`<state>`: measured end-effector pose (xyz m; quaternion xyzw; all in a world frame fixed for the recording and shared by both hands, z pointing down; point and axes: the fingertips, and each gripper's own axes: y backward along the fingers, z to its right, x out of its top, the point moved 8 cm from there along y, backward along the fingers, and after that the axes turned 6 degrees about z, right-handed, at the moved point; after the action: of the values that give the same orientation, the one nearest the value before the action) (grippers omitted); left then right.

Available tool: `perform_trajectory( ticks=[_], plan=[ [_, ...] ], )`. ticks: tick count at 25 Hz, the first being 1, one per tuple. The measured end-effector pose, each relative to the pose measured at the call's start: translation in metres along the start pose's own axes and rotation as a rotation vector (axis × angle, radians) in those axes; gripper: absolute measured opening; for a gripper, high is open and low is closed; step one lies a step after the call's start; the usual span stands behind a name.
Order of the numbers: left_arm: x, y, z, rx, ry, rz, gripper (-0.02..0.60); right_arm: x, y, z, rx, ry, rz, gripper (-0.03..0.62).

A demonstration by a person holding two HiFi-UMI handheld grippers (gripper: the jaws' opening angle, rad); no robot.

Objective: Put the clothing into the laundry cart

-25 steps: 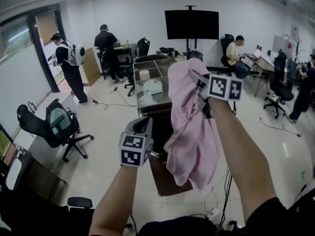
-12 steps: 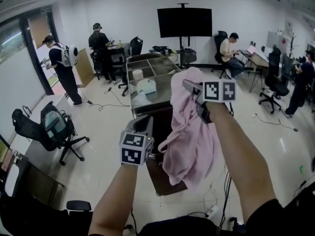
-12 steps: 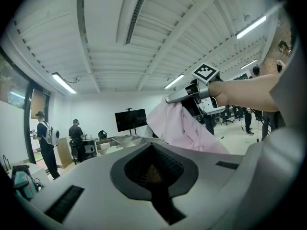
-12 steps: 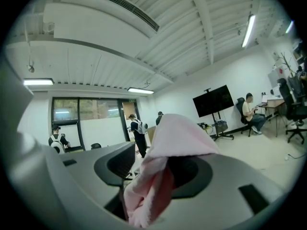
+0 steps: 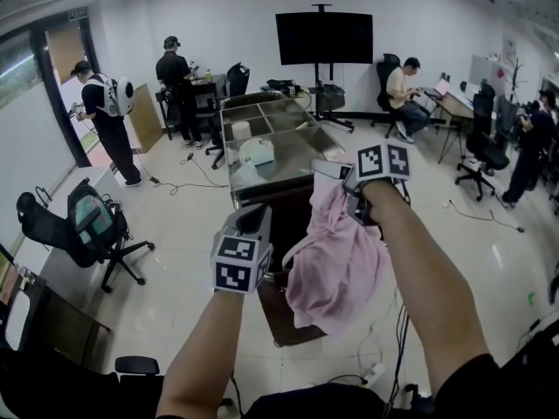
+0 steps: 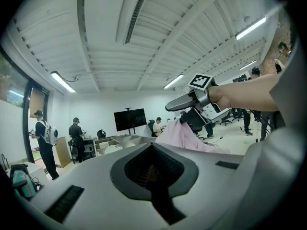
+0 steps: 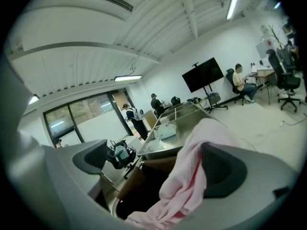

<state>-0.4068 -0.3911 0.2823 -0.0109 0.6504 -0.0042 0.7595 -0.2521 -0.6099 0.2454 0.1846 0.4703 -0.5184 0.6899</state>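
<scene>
My right hand-held gripper stands wide open. Its jaws have just been opening, and the pads no longer press on anything. The pink garment has not dropped clear, though. It is draped over one jaw, partly in the gap between the two, and most of it hangs straight down below the hand-held gripper. The laundry cart, with its dark mouth and brown walls, sits directly beneath and a little ahead of the jaws. The lower folds of the cloth bunch at the cart's near rim. Just beyond the cart, further out along the line the jaws point, is the steel table.

My left hand-held gripper is off to the left of the right one, level with the hanging cloth but apart from it. Its jaws are together with nothing in them.

The main risk, as I judge it, is that the fabric stays hooked on the jaw pad. If I pull the hand-held gripper away then, the garment comes back out with it. The other risk is at the near rim. If the bunched end catches there, the weight could slide the garment down the outside of the cart onto the floor. A small shake above the opening, or a nudge from the left hand-held gripper, would probably free it.
</scene>
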Motion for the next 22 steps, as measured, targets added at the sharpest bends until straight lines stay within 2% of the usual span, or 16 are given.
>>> perform_trajectory(
  ticks=[3,5,11,16,18,19,22],
  plan=[
    [-0.001,-0.001,0.000,0.000,0.010,0.001,0.000,-0.008,-0.002,0.009,-0.046,-0.026,-0.047,0.635],
    [-0.001,-0.002,0.000,-0.002,0.001,-0.003,0.000,-0.007,-0.001,0.006,-0.024,-0.008,-0.045,0.635],
    [0.001,-0.008,0.004,-0.017,0.020,0.002,0.000,0.007,0.012,-0.024,0.071,0.137,0.047,0.609],
    [0.006,-0.013,0.012,-0.037,0.017,0.011,0.000,0.014,0.031,-0.035,0.085,0.231,0.088,0.602],
    [0.006,-0.014,0.016,-0.047,0.026,0.011,0.000,0.014,0.040,-0.038,0.083,0.257,0.098,0.509],
    [0.005,-0.014,0.019,-0.052,0.031,0.013,0.000,0.014,0.046,-0.039,0.078,0.270,0.109,0.436],
    [0.004,-0.014,0.025,-0.072,0.052,0.014,0.000,0.014,0.067,-0.042,0.061,0.303,0.157,0.080]
  ],
)
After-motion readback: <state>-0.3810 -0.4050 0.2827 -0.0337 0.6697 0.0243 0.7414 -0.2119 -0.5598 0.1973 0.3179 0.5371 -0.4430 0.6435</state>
